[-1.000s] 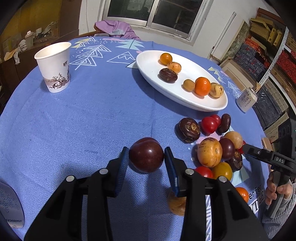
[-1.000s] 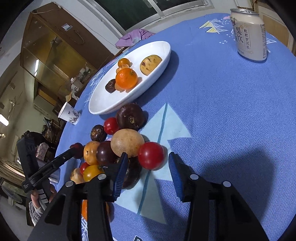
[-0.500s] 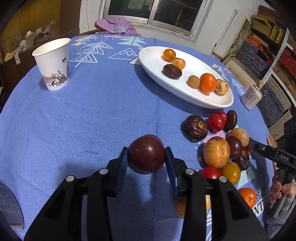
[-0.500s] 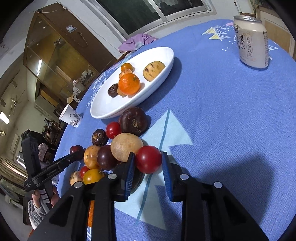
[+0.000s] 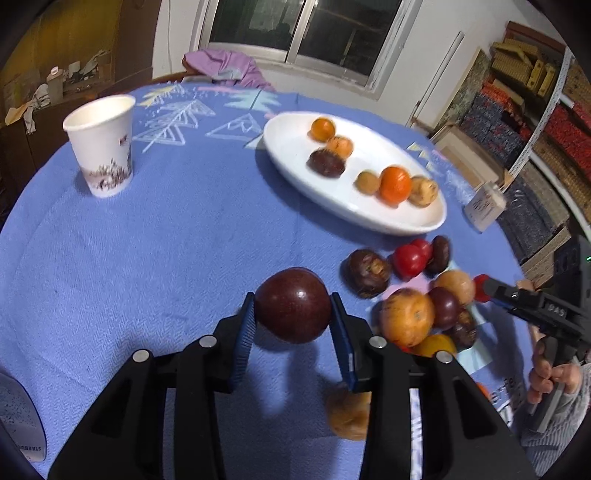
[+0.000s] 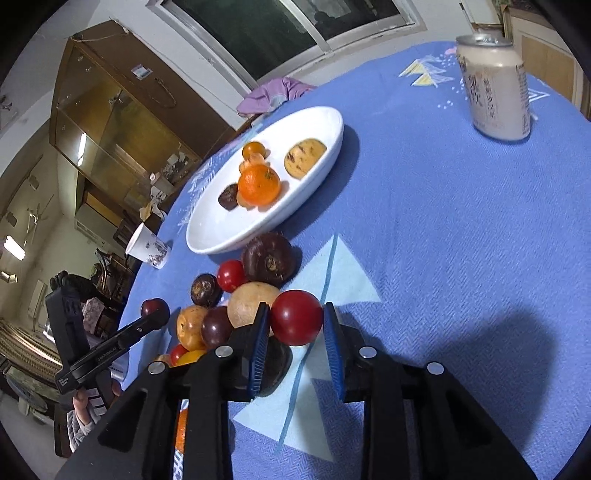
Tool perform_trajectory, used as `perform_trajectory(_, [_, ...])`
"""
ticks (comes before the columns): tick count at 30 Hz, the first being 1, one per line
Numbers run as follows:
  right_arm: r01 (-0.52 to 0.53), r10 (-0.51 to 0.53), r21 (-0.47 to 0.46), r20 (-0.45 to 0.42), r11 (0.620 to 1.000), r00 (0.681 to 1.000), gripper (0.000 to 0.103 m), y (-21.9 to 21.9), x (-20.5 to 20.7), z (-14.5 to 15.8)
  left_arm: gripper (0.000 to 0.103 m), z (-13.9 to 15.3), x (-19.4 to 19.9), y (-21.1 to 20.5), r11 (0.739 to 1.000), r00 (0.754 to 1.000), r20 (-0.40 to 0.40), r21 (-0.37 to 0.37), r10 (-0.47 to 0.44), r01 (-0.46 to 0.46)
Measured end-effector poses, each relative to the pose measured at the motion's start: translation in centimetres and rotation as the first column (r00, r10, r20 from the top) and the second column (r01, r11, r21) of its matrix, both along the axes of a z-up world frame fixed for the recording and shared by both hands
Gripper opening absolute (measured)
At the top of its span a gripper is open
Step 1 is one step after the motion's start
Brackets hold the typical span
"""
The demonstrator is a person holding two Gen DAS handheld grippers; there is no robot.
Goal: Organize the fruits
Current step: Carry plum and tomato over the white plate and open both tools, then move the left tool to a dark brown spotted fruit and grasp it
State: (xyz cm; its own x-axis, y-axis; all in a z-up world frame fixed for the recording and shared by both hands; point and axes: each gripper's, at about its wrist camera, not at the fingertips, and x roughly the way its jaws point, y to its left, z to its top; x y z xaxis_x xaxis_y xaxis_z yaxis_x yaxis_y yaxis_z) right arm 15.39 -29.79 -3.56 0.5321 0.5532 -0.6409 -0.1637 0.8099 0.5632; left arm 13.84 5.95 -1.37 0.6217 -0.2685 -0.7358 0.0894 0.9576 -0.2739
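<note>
Blue-clothed table: we hold a dark plum clamped in the left hand-held gripper, a red tomato in the right hand-held gripper. Best lowered gently into the white dish near the far edge.

Place: a lived-in home room.
Table: round, blue cloth, centre of frame.
Window: dark panes, top centre.
Cabinet: wood and glass, upper left.
Shelves: stacked boxes, right edge.
Garment: purple, beyond the table.
</note>
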Motion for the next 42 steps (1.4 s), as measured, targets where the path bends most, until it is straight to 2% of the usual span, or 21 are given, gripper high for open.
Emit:
perform_trajectory(2, [0.016, -0.016, 0.007, 0.029, 1.000, 0.999, 0.030, -0.2, -0.2, 0.9, 0.038, 1.5, 0.6, -0.4, 1.000, 1.000, 0.020, -0.026, -0.007, 0.008])
perform_trajectory(5, [0.027, -0.030, 0.032, 0.073, 0.999, 0.997, 0.030, -0.1, 0.2, 2.8, 0.038, 3.7, 2.7, -1.9, 1.000, 0.999, 0.043, 0.008, -0.016, 0.015])
perform_trajectory(9, [0.005, -0.004, -0.004, 0.093, 1.000, 0.996, 0.030, 1.9, 2.8, 5.0, 0.038, 5.2, 6.4, -4.8, 0.998, 0.998, 0.048, 0.028, -0.051, 0.050])
perform_trajectory(12, [0.015, -0.013, -0.020, 0.095, 1.000, 0.995, 0.030, 3.3, 6.0, 5.8, 0.038, 4.7, 8.5, -6.5, 0.997, 0.997, 0.038, 0.035, -0.069, 0.068])
perform_trajectory(16, [0.045, -0.037, -0.065, 0.116, 0.997, 0.993, 0.029, 5.3, 10.2, 5.9, 0.038, 2.4, 10.6, -7.6, 0.995, 0.997, -0.006, 0.056, -0.080, 0.080])
perform_trajectory(21, [0.068, -0.056, -0.120, 0.101, 0.990, 0.993, 0.030, 7.0, 14.4, 4.1, 0.039, 1.0, 12.3, -7.2, 0.995, 0.996, -0.031, 0.066, -0.079, 0.081])
perform_trajectory(23, [0.079, -0.068, -0.111, 0.097, 0.991, 0.993, 0.035, 7.1, 15.1, 3.5, 0.039, 0.7, 12.7, -7.1, 0.995, 0.996, -0.036, 0.064, -0.077, 0.079])
perform_trajectory(24, [0.082, -0.072, -0.094, 0.104, 0.992, 0.992, 0.039, 6.9, 15.2, 3.3, 0.044, 0.7, 12.8, -7.1, 0.995, 0.996, -0.036, 0.067, -0.078, 0.080])
perform_trajectory(25, [0.078, -0.069, -0.090, 0.106, 0.993, 0.992, 0.049, 6.8, 15.2, 3.2, 0.048, 0.7, 12.9, -7.1, 0.994, 0.997, -0.031, 0.069, -0.077, 0.079])
perform_trajectory(26, [0.071, -0.061, -0.093, 0.113, 0.993, 0.992, 0.050, 6.8, 14.9, 3.3, 0.052, 0.7, 12.8, -7.1, 0.994, 0.997, -0.022, 0.074, -0.075, 0.076])
perform_trajectory(31, [0.077, -0.071, -0.035, 0.161, 0.996, 0.984, 0.051, 5.7, 13.1, 5.7, 0.053, 1.4, 12.0, -7.5, 0.992, 0.996, -0.006, 0.086, -0.088, 0.088])
perform_trajectory(33, [0.067, -0.063, -0.017, 0.184, 0.998, 0.981, 0.054, 5.7, 12.0, 7.1, 0.059, 2.2, 11.3, -7.4, 0.993, 0.996, 0.013, 0.088, -0.086, 0.084])
perform_trajectory(35, [0.056, -0.052, -0.017, 0.212, 0.998, 0.976, 0.066, 5.9, 10.5, 8.6, 0.068, 3.0, 10.1, -6.8, 0.994, 0.997, 0.039, 0.085, -0.071, 0.067])
perform_trajectory(36, [0.051, -0.045, -0.021, 0.228, 0.998, 0.973, 0.068, 6.0, 9.7, 9.3, 0.071, 3.3, 9.5, -6.5, 0.995, 0.997, 0.048, 0.084, -0.063, 0.059])
perform_trajectory(39, [0.021, -0.007, -0.050, 0.262, 0.999, 0.965, 0.072, 6.5, 6.8, 10.8, 0.072, 3.8, 7.5, -5.4, 0.995, 0.997, 0.062, 0.086, -0.052, 0.047])
perform_trajectory(41, [-0.004, 0.024, -0.071, 0.274, 0.997, 0.962, 0.082, 6.6, 4.6, 11.1, 0.075, 3.6, 6.5, -4.8, 0.996, 0.997, 0.053, 0.082, -0.048, 0.043])
perform_trajectory(42, [-0.008, 0.030, -0.081, 0.278, 0.997, 0.960, 0.084, 6.4, 3.5, 11.1, 0.077, 3.4, 5.9, -4.6, 0.996, 0.998, 0.047, 0.083, -0.047, 0.043])
